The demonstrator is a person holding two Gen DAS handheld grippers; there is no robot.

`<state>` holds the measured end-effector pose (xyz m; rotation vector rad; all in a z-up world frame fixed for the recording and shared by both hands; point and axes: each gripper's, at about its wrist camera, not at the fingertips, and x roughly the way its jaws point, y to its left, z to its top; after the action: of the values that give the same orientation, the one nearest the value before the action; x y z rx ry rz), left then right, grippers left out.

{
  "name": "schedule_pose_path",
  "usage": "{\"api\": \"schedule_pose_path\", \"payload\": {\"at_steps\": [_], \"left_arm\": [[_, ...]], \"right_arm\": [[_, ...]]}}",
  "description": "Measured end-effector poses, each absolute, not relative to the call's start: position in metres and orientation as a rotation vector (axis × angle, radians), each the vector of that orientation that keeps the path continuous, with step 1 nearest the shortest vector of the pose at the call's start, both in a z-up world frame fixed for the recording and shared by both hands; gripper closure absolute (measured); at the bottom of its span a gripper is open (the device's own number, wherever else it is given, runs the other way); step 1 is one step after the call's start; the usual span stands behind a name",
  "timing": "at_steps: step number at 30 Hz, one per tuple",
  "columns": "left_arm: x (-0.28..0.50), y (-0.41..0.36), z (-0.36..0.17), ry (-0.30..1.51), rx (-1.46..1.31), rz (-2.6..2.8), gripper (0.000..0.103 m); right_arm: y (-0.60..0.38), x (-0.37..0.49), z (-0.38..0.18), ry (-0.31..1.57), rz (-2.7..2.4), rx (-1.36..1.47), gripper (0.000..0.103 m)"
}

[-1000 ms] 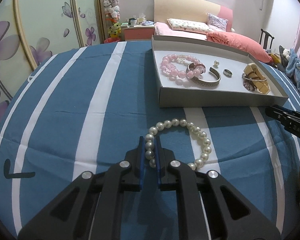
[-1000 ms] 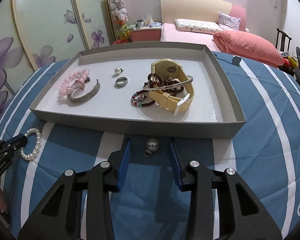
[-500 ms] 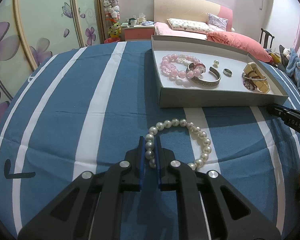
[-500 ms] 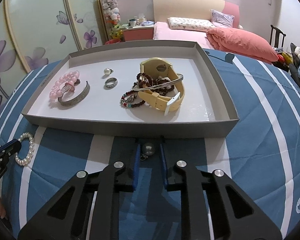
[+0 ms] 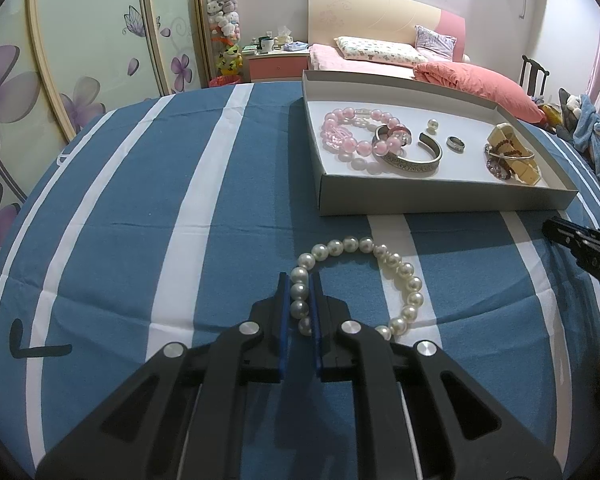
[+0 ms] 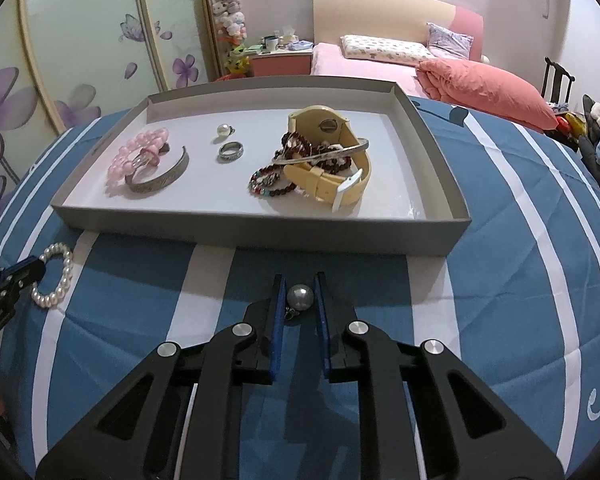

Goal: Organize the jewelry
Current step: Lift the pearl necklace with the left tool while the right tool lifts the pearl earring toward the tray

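My left gripper point(image 5: 300, 294) pinches the pearl bracelet point(image 5: 396, 268). My right gripper point(image 6: 299, 298) squeezes a pearl pendant point(image 6: 300, 297). The gray tray point(image 6: 260, 230) sits just ahead.

Blue-and-white striped cloth point(image 5: 140, 200) covers the table. Behind it: pink bed with cream headboard point(image 5: 380, 12), floral white pillow point(image 5: 376, 50), coral rolled duvet point(image 6: 488, 84). Pink nightstand point(image 5: 278, 64) beside clear column of plush toys point(image 5: 224, 20). Sliding wardrobe doors with purple flower decals point(image 5: 80, 40) at left. Dark wooden chair point(image 6: 556, 76) at right.

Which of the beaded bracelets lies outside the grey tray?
The white pearl bracelet: it lies on the striped cloth, pinched by the left tool, while the pink and dark-red ones sit inside the tray.
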<state>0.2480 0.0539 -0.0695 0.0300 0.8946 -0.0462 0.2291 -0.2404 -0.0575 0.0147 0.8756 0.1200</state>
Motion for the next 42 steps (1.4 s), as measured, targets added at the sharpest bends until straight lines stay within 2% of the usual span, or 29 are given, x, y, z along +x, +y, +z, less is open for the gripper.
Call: {"api": "schedule_pose_path", "payload": {"at_steps": [12,25,42], "left_arm": [[0.229,0.042,-0.059,0.824,0.041,-0.039,0.093],[0.202,0.018,-0.015,0.607,0.087,0.007,0.093],[0.188,0.008,0.009,0.522,0.08,0.004,0.093]], "right_arm": [[-0.245,0.193,-0.048,0.834,0.154,0.043,0.089],[-0.249,0.165,-0.007,0.611,0.141,0.04,0.089],[-0.257,0.135,0.025,0.382,0.154,0.072,0.089]]}}
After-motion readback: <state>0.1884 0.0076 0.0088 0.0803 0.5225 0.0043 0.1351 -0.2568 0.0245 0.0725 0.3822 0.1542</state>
